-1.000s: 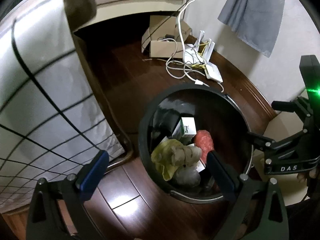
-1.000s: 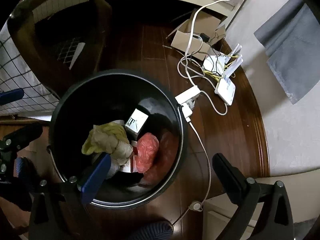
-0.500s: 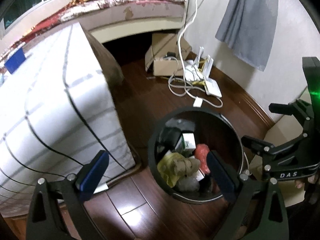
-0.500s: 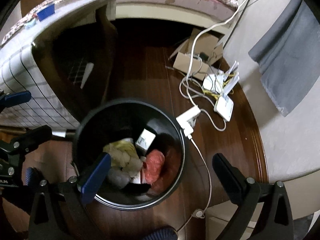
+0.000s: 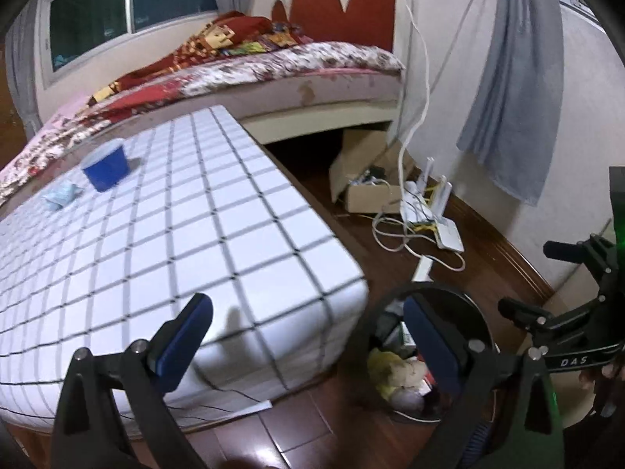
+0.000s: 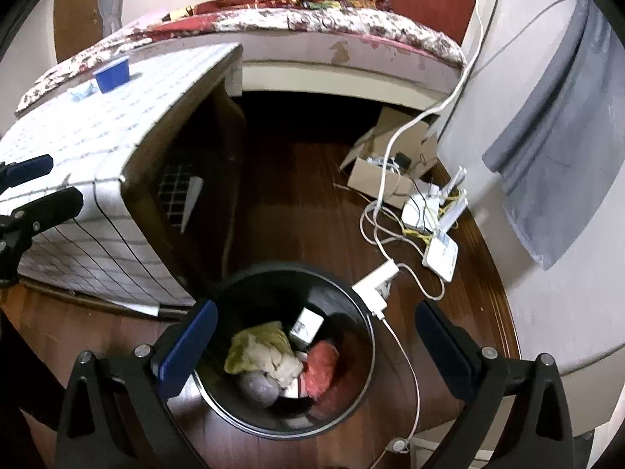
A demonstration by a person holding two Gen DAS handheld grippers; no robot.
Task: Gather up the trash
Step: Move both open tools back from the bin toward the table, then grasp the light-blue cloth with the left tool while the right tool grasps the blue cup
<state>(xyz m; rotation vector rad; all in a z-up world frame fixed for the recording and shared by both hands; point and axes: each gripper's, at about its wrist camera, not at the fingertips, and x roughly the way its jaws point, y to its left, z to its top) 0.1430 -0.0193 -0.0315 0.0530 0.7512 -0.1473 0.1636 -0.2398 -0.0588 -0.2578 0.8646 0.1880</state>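
Bedroom floor beside a checked tablecloth-covered table (image 5: 203, 234): both grippers, left gripper (image 5: 308, 336) and right gripper (image 6: 312, 346), are held wide open and empty. A blue cup (image 5: 105, 166) and crumpled wrapper (image 5: 60, 195) are best approached squarely, then dropped in the black trash bin (image 6: 363, 324).

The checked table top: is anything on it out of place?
Yes. A blue cup stands on the checked table top with a crumpled pale wrapper beside it: likely trash, not yet in the black bin.
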